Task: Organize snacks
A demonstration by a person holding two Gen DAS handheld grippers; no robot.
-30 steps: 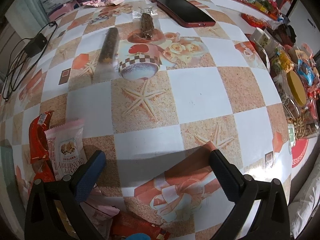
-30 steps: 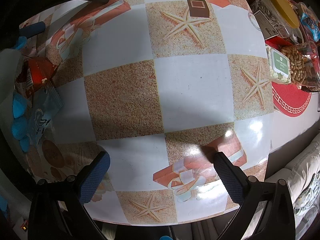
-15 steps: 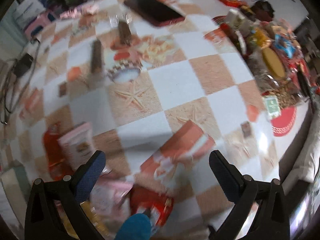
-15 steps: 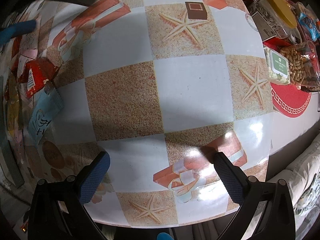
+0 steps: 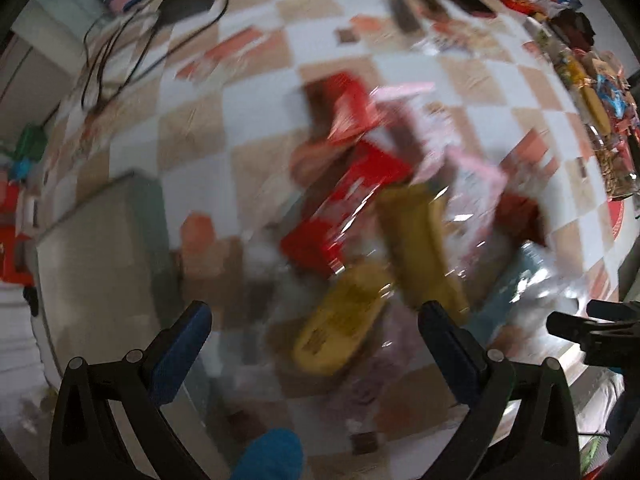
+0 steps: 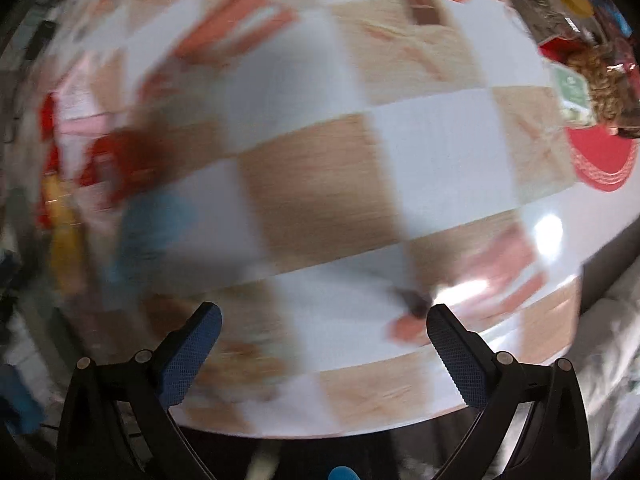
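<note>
Left wrist view, heavily blurred: the left gripper (image 5: pixel 314 320) has its jaws spread wide with nothing between them; just beyond them a heap of snack packets (image 5: pixel 384 208) lies on the checkered tablecloth (image 5: pixel 200 128), two yellow packets (image 5: pixel 344 320) nearest, red ones (image 5: pixel 356 184) and pink ones farther, a pale blue one to the right; a grey-green box (image 5: pixel 108 248) sits to the left; black cables (image 5: pixel 120 40) lie at the far left. Right wrist view, also blurred: the right gripper (image 6: pixel 324 332) is likewise wide apart and empty over bare tablecloth; the packets show at the left edge; a bag of nuts (image 6: pixel 600 80) lies far right.
</note>
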